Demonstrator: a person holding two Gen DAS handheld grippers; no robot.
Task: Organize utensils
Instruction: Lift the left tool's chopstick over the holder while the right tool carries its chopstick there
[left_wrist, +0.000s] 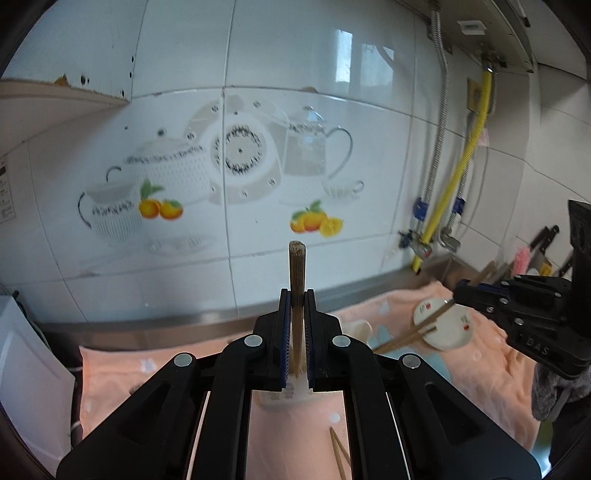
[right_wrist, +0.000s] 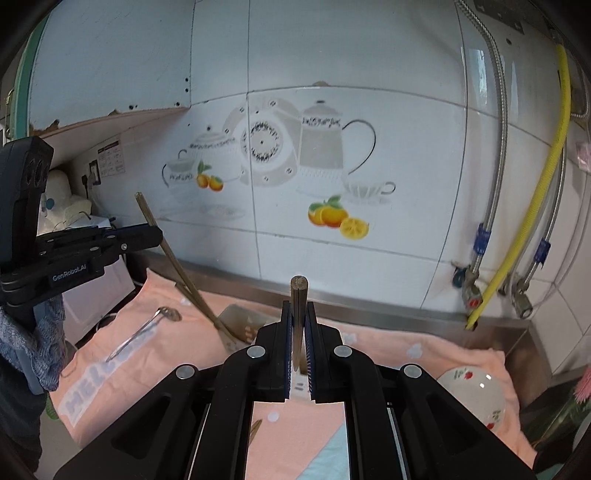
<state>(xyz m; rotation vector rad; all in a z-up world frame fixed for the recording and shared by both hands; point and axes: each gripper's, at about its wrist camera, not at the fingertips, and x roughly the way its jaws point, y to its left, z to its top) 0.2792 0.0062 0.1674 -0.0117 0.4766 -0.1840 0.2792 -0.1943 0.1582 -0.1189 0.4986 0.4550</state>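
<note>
Left gripper (left_wrist: 297, 295) jaws clamped on a pair of brown chopsticks (left_wrist: 296, 266), upright and lifted above a white holder (left_wrist: 282, 395) on the pink towel (left_wrist: 122, 373); right gripper (right_wrist: 297, 306) jaws likewise clamped on a second pair of chopsticks (right_wrist: 298, 295), upright, with the holder (right_wrist: 240, 325) towards 10 o'clock. Further out on the towelled surface: a metal spoon (right_wrist: 142, 332) at 9 o'clock, a white bowl (right_wrist: 476, 395) with red print at 3 o'clock, loose chopsticks (left_wrist: 340, 452) at 6 o'clock near the left jaws.
</note>
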